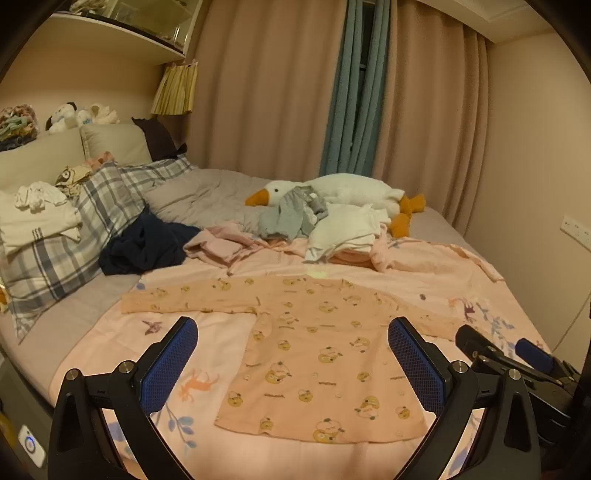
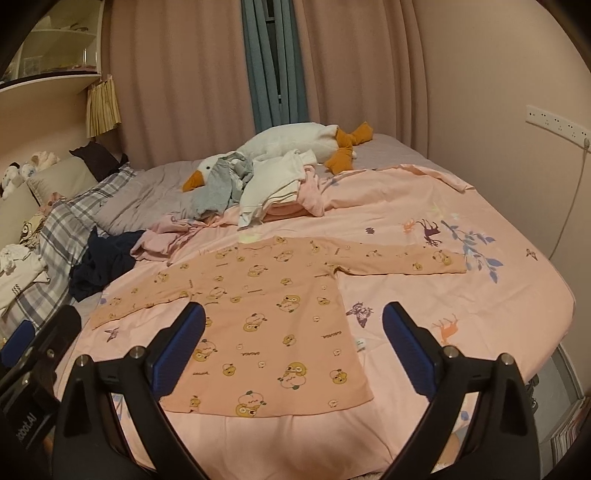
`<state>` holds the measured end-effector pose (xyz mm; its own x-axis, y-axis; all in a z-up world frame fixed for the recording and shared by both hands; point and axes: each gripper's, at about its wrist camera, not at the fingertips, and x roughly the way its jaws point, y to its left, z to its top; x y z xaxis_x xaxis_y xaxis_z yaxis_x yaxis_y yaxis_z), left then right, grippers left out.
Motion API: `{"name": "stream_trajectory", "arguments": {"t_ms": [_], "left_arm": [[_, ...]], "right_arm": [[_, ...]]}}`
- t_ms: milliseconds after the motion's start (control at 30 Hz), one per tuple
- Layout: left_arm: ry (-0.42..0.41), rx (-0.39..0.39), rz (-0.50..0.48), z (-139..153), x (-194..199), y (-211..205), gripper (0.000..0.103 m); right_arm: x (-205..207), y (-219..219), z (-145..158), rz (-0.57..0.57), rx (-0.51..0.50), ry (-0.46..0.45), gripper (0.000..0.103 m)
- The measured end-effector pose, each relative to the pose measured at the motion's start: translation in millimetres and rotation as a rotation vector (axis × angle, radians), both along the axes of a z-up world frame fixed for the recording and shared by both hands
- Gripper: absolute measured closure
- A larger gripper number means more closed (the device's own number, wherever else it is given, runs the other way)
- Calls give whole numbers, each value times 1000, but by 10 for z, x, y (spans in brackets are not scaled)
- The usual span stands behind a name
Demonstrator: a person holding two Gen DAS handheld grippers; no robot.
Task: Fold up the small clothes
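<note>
The left gripper (image 1: 291, 354) and right gripper (image 2: 293, 339) both hover with fingers spread wide apart, holding nothing, above the near edge of the bed. A small peach shirt (image 1: 317, 354) lies flat on the pink sheet (image 2: 424, 206), sleeves outstretched. Far behind it sits a heap of clothes (image 2: 258, 184) against a plush goose (image 1: 351, 190).

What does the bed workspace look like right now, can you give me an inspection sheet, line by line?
Surface: pink printed sheet spread over the bed.
Job's things: orange long-sleeved top lying flat, sleeves spread, not yet folded.
Clutter: clothes pile, navy garment, goose plush, plaid pillows.
Grippers: left gripper and right gripper both open, holding nothing, above the top's hem.
Cables: cord hanging from the wall socket strip.
Surroundings: closed curtains, shelf.
</note>
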<state>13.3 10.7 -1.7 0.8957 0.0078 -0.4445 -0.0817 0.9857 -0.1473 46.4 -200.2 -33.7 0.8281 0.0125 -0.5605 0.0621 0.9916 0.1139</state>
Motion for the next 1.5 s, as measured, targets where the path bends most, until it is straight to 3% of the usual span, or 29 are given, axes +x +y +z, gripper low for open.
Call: {"name": "stream_trajectory", "arguments": {"t_ms": [200,500,800,967,1200,1500], "left_arm": [[20,11,2,-27,90,-21,1],[50,-14,-11,-47,181,-12,1],[55,-2,7,-83,221,-32,1],[66,-13,4,-117,281,-32,1],[88,-48,9,-217,492,38,1],[57,-48,59,-354,926,168,1]], "right_arm": [[0,-52,24,-1,49,-30,6],[34,-36,40,-29,-17,-59,7],[34,-129,-18,-34,58,-89,6],[81,-108,-60,-32,7,-76,6],[256,-243,-175,-53,38,-33,6],[546,-538,-289,-84,53,-105,6]]}}
